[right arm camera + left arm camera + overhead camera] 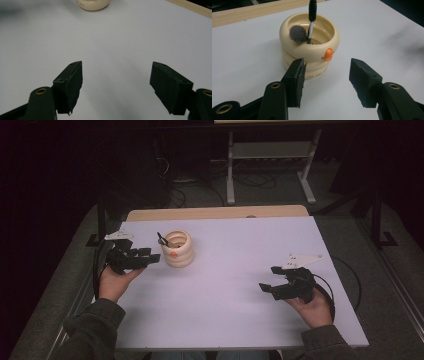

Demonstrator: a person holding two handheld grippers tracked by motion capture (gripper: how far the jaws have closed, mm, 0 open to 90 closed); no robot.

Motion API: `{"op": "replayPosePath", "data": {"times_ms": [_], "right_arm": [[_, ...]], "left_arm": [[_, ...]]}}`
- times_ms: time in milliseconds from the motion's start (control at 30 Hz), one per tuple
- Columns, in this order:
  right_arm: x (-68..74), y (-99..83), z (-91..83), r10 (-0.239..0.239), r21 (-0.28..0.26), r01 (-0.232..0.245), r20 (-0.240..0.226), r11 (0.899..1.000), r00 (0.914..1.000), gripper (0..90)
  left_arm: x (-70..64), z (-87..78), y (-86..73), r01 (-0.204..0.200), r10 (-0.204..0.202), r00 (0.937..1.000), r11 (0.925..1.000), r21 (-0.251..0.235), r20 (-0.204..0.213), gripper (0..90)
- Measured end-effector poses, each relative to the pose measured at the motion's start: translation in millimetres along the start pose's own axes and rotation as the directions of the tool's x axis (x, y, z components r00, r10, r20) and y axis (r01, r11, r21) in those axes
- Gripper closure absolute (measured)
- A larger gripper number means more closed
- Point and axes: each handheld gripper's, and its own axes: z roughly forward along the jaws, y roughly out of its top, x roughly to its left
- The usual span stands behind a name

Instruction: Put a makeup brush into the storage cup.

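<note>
On the table's (240, 310) left half stands a cream ringed cup (177, 249), just beside the left gripper (152, 256), whose jaws are spread and empty. From the left gripper view, a black brush (311, 18) stands nearly upright in the cup beside a grey puff (297, 34). Well apart, the right gripper (267, 280) is spread, empty.

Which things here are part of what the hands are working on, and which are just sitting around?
In the job:
- cream ringed holder
- black spiral brush standing in it
- grey fluffy brush in it
- left claw, open, facing the holder
- right claw, open, over bare table

Just around:
- wooden strip at the table's far edge
- white frame on the floor
</note>
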Motion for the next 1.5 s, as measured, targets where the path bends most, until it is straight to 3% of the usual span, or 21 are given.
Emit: {"op": "replayPosePath", "data": {"times_ms": [433, 1167, 1500], "right_arm": [[-2.1, -1.2, -1.5, 0.009, -0.003, -0.009, 0.007, 1.000, 0.9999, 24.7], [-4.5, -3.2, -0.6, 0.015, -0.006, -0.015, 0.004, 1.000, 0.9999, 24.0], [-4.5, -6.1, -0.8, 0.027, -0.003, -0.027, 0.011, 1.000, 0.9996, 22.3]], "left_arm": [[-0.3, -0.8, -14.9, 0.018, -0.018, 0.9998, 0.9998, 0.003, 0.001, 43.9], [-13.6, -5.9, -28.5, -0.011, 0.011, 0.9995, 0.9999, 0.003, 0.028, 37.3], [-25.6, -5.3, -36.1, -0.024, 0.025, 0.9990, 0.9996, -0.010, 0.038, 35.1]]}}
